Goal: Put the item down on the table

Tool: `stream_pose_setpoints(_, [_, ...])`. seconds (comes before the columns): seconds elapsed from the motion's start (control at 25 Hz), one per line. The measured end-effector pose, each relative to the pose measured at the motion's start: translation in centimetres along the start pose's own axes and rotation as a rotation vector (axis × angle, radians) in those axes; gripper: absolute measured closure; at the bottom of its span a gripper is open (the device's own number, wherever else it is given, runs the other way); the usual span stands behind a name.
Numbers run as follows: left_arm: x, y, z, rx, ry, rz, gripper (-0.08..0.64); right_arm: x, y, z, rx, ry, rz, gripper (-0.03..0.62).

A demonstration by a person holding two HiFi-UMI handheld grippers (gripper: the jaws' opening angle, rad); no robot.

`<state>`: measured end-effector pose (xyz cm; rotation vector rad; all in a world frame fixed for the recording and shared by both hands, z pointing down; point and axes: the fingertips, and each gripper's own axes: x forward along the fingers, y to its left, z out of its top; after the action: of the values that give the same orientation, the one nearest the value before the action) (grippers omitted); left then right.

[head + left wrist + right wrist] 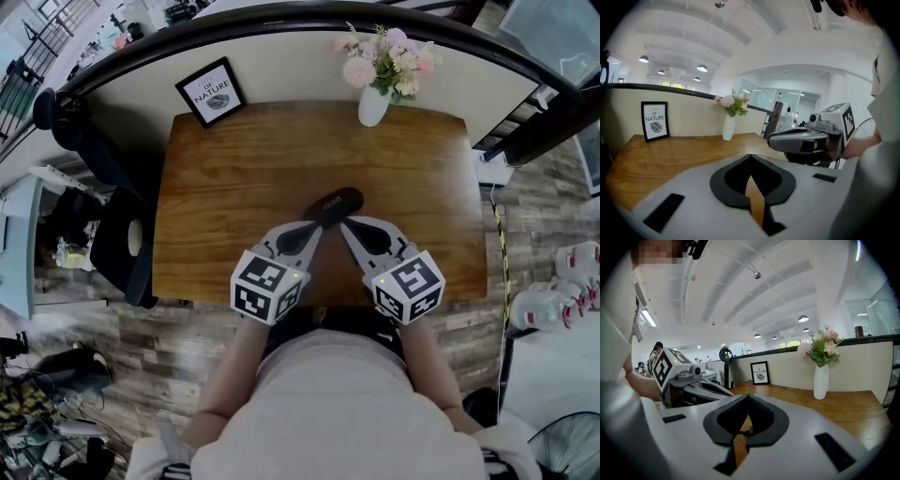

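— What's the largest thing in sight?
— The wooden surface (234, 187). Both sets of fingers reach in over its near edge.
— How do the grippers stand?
— The left gripper (317, 225) has its fingers clenched tip to tip with nothing between them; only wood shows through the gap behind the tips. The right gripper (347, 225) is clenched on nothing as well. The two sets of tips angle toward each other and end close together.
— Where is the item?
— The black oblong item (335, 203) lies flat on the surface just past both sets of fingertips. I cannot tell whether it touches them.
— Anything smaller?
— A white vase of flowers (373, 105) stands well beyond the right fingers, and a framed print (210, 92) well beyond the left ones.
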<state>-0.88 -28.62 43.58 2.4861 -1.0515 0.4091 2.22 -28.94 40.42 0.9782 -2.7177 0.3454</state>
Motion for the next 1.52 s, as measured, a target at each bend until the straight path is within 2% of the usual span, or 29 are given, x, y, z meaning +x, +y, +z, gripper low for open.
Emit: stream_pose_setpoints(1.52, [0.81,-0.54,-0.31,-0.002,0.02,-0.05,0.548,-0.06,0.25,-0.76,-0.007,0.017,0.008,0.583])
